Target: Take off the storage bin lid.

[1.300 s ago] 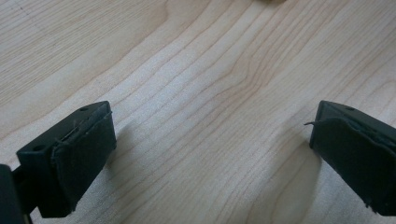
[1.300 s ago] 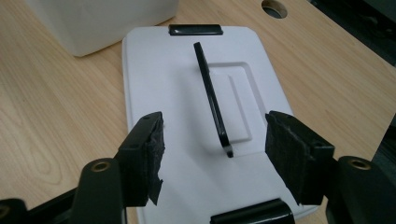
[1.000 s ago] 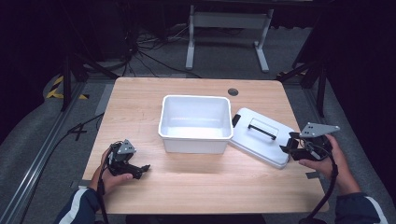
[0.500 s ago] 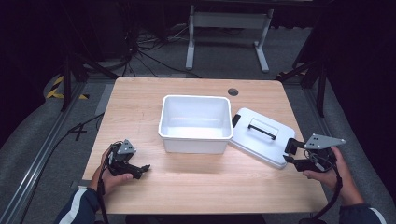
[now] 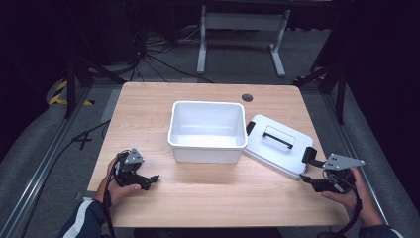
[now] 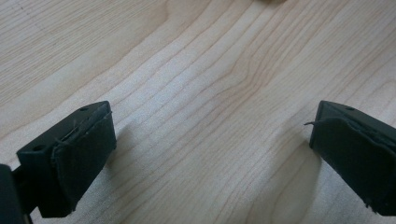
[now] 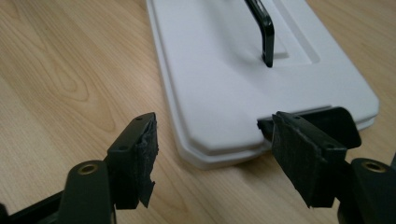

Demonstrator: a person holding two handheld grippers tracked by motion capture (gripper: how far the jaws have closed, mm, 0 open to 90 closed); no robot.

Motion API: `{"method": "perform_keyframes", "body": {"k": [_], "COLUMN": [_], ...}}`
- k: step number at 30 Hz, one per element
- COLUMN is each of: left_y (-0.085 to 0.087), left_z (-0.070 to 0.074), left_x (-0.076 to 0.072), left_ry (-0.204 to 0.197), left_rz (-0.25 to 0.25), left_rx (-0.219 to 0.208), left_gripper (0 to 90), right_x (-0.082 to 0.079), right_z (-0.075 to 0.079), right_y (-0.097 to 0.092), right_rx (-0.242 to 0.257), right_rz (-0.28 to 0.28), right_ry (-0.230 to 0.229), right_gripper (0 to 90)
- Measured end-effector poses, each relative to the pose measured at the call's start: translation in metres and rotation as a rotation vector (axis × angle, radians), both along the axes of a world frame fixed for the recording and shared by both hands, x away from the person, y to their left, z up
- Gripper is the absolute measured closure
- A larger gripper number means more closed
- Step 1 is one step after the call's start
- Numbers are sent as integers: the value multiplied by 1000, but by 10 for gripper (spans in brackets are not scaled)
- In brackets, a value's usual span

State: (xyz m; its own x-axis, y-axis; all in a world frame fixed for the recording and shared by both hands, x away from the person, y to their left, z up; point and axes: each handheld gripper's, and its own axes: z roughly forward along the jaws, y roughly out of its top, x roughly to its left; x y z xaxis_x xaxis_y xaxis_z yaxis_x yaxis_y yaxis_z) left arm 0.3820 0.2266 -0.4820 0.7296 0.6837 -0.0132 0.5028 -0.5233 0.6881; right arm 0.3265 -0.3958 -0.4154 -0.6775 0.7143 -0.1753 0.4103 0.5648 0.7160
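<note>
Pale wood surface fills the middle of the high view, with dark floor and cables around it. At lower left, the left tongs lie low over bare wood, jaws wide apart with nothing between them. At centre stands an empty white plastic tub. Just right of it, touching its corner, the white lid lies flat, black handle up. At lower right, the right tongs sit at the lid's near end; their jaws have just been opening, and in the right gripper view they stand apart, the lid's corner just ahead of the gap.
</note>
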Motion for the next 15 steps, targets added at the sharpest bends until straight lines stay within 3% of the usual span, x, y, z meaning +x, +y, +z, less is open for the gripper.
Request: {"method": "perform_keyframes", "body": {"k": [9, 11, 14, 15], "left_y": [0, 0, 0, 0], "left_z": [0, 0, 0, 0], "left_x": [0, 0, 0, 0], "left_ry": [-5, -1, -5, -4], "left_rz": [-1, 0, -1, -1], "left_rx": [2, 0, 1, 1], "left_gripper": [8, 8, 8, 8], "right_x": [-9, -10, -10, -11], "right_z": [-31, -38, -48, -51], "right_y": [-12, -14, -15, -16], "right_rx": [40, 80, 91, 124], "right_rz": [-39, -43, -56, -60], "right_ry": [38, 65, 81, 80], "right_gripper": [296, 284, 268, 264]}}
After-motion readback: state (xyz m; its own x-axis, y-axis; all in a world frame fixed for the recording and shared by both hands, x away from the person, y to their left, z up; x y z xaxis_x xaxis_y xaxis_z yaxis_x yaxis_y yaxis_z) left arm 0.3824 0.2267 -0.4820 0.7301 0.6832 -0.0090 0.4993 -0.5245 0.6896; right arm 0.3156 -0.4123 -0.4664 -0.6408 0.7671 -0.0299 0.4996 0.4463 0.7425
